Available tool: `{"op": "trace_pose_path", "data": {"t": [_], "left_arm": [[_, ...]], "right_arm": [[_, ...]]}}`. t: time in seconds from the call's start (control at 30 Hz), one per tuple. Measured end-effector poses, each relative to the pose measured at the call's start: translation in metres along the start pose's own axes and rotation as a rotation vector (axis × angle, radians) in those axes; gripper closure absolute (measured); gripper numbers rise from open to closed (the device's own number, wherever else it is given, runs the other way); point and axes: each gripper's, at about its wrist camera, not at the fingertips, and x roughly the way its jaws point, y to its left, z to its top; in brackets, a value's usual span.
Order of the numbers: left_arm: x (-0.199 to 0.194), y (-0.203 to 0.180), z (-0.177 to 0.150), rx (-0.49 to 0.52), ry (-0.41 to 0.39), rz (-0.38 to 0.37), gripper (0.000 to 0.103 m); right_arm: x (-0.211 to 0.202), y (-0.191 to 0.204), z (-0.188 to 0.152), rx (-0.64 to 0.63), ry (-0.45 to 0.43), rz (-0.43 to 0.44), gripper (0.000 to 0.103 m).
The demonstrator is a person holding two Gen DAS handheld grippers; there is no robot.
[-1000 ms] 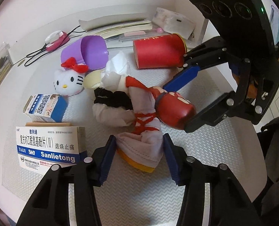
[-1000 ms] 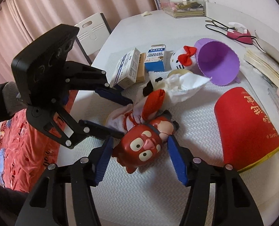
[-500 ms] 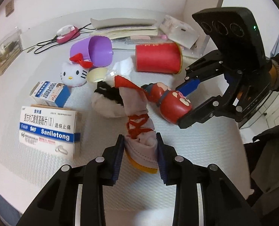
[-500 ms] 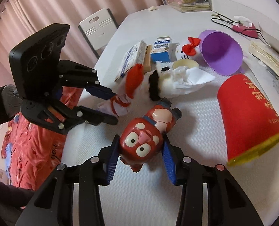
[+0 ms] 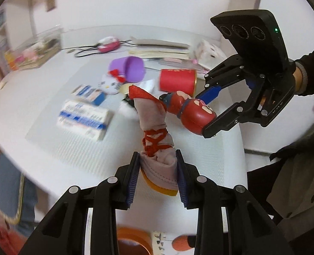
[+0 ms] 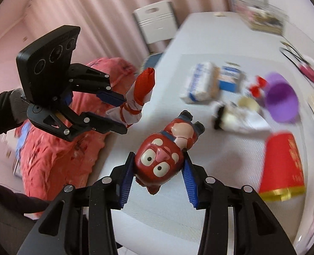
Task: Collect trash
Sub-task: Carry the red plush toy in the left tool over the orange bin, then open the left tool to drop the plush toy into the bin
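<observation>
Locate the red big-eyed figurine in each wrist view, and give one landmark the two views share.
Left wrist view: the red figurine sits right of centre, clamped in the right tool, beyond the cloth shoe that the left tool grips.
Right wrist view: the figurine is at centre-bottom, face toward the camera, between this tool's blue pads.
Shared landmark: the red paper cup, lying on its side on the table.

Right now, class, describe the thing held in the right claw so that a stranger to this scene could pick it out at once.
Start at the white table with its textured mat, and find the right claw raised above its near edge. The glossy red figurine is clamped there by its head. Unlike the cloth shoe in the left claw, it is hard plastic with round white eyes and a pink nose.
</observation>
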Motion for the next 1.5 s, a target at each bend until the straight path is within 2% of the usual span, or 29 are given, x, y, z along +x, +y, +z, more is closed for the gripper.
{"op": "trace_pose_path", "data": {"t": [0.17,0.47,0.7,0.87,1.0,1.2,1.4,1.5], "left_arm": [[-0.04,0.002,-0.04,-0.127,-0.004,0.105,0.068],[-0.1,0.01,-0.125,-0.369,-0.001,0.274,0.068],[-0.116,0.023,-0.193,-0.53,-0.005,0.32,0.068],[-0.101,0.05,-0.244,-0.622,-0.004,0.309,0.068],[-0.077,0.071,-0.28,-0.675,0.004,0.288,0.068],[-0.032,0.097,-0.32,-0.731,0.022,0.235,0.068],[-0.006,0.114,-0.34,-0.748,0.025,0.214,0.067],[-0.003,0.113,-0.35,-0.753,0.02,0.233,0.062]], "right_arm": [[0.025,0.037,0.026,-0.134,0.043,0.096,0.059],[0.1,0.125,0.069,-0.35,0.139,0.274,0.059],[0.18,0.187,0.087,-0.44,0.224,0.366,0.059],[0.251,0.214,0.079,-0.433,0.311,0.366,0.059],[0.321,0.222,0.061,-0.407,0.404,0.315,0.059],[0.386,0.225,0.032,-0.41,0.491,0.268,0.059],[0.42,0.212,0.022,-0.403,0.521,0.235,0.058],[0.431,0.207,0.019,-0.387,0.523,0.218,0.055]]}}
